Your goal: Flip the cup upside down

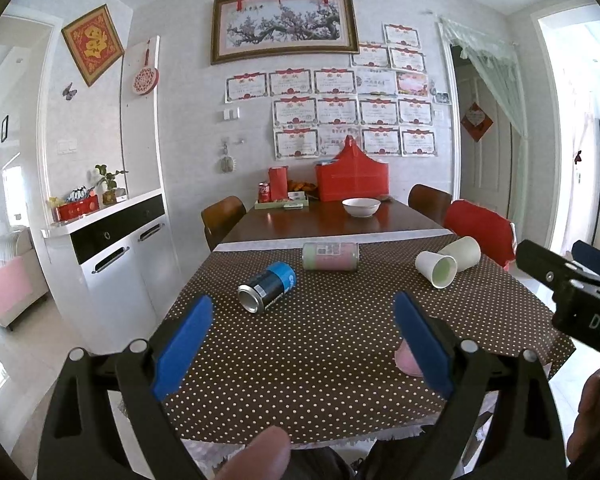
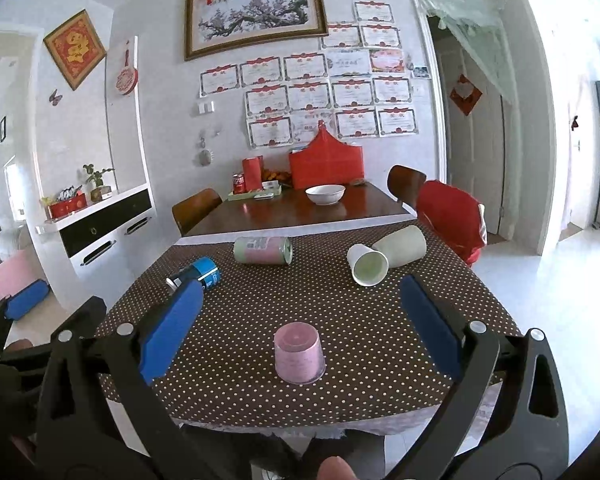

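A pink cup (image 2: 299,356) stands upside down on the dotted brown tablecloth (image 2: 260,304), near the front edge. My right gripper (image 2: 300,326) is open and empty, with the cup between its blue fingers and a little ahead of them, not touching. In the left wrist view the pink cup (image 1: 406,360) shows only partly behind the right finger. My left gripper (image 1: 300,344) is open and empty above the cloth (image 1: 300,340). Two white paper cups (image 2: 368,266) (image 2: 404,246) lie on their sides at the far right.
A blue can (image 1: 268,286) and a green and pink can (image 1: 330,256) lie on their sides mid-table. A white bowl (image 1: 361,207), red bags and a tray stand on the bare wood at the back. Chairs flank the table; a white cabinet (image 1: 112,248) is at left.
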